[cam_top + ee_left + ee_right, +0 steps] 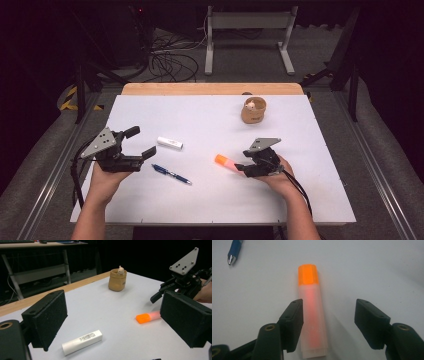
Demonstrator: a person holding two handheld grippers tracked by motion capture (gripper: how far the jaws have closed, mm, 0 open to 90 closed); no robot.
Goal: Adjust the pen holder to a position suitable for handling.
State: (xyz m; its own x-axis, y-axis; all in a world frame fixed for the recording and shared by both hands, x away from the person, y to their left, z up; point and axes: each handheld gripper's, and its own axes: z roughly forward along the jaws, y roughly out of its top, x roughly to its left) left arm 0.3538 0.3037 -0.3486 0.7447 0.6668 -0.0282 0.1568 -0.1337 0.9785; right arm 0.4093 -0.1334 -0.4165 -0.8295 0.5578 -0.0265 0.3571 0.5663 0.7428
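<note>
- Here, the left claw [138, 141] hovers open and empty over the surface [200, 200], near the white tube [170, 142].
- The highlighter [311, 312] lies flat inside the open right claw [328, 322], hugging one pad; closing off-centre could roll it away.
- The tan cup [253, 110] holds one small pale thing.

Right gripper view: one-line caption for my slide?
Open right gripper straddles a translucent orange-capped highlighter lying on the white table, a blue pen's tip beyond.
</note>
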